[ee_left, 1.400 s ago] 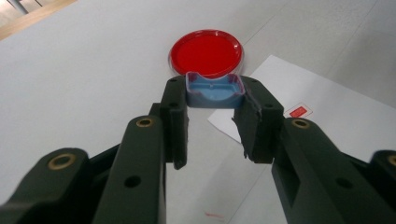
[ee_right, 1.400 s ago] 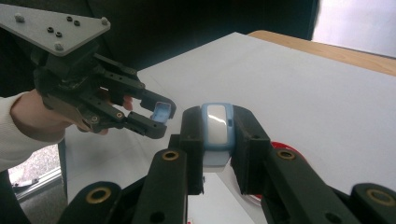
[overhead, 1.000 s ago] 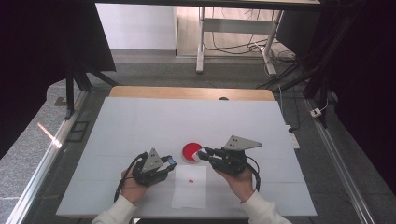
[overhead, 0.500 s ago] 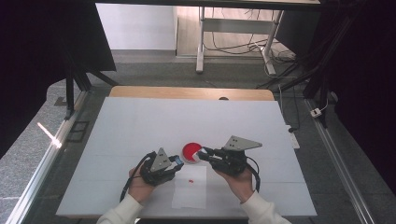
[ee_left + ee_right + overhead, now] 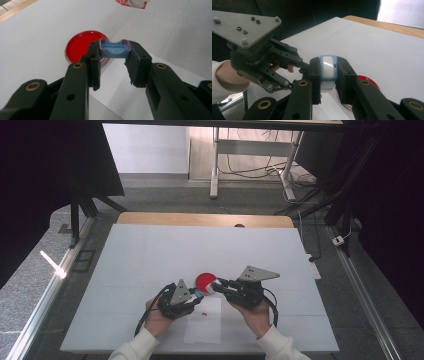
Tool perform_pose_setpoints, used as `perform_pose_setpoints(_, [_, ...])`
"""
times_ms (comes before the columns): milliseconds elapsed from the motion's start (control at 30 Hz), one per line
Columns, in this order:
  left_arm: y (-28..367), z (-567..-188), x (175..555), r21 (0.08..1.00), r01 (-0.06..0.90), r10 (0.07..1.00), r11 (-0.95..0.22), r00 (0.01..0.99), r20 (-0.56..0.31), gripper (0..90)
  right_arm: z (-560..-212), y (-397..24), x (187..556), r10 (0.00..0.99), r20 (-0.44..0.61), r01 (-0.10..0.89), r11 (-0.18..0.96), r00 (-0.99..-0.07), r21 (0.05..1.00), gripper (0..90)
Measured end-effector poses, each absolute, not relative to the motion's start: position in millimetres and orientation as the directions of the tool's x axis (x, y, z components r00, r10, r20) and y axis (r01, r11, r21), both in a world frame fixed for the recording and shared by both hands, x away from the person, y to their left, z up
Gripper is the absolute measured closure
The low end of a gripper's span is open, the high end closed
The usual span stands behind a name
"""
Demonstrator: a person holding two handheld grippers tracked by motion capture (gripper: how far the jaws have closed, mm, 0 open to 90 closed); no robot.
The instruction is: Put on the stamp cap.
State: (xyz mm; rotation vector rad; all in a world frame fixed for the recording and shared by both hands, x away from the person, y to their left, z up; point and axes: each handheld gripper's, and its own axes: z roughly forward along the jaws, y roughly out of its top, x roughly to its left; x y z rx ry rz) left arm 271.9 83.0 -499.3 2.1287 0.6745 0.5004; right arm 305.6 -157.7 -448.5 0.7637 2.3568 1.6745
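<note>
A small blue cap [image 5: 115, 48] is clamped by the left gripper [image 5: 113, 65] at frame centre; a blue-and-white container [image 5: 328, 68] is gripped by the right gripper [image 5: 329, 82]. No writing is legible.

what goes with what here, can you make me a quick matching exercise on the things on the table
Things:
1. red dish
2. blue cap
3. stamp body
4. sheet of paper

States:
a. clamped between the right gripper jaws
b. flat on the table under the hands, with a small red mark on it
c. lying on the table beyond the grippers
d. clamped between the left gripper jaws

Pairs: 1-c, 2-d, 3-a, 4-b
</note>
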Motion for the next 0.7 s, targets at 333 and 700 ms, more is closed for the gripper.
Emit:
perform_pose_setpoints(333, [72.0, -499.6, 272.6, 0.805, 0.271, 0.609, -0.528, 0.781, 0.137, 64.8, -450.1, -156.8, 306.4, 0.494, 0.189, 0.343, 0.24, -0.848, 0.908, 74.9])
perform_pose_setpoints(700, [65.3, -501.7, 277.2, 0.811, 0.272, 0.622, -0.519, 0.77, 0.14, 64.9, -452.2, -154.4, 306.3, 0.528, 0.197, 0.367, 0.238, -0.826, 0.899, 74.9])
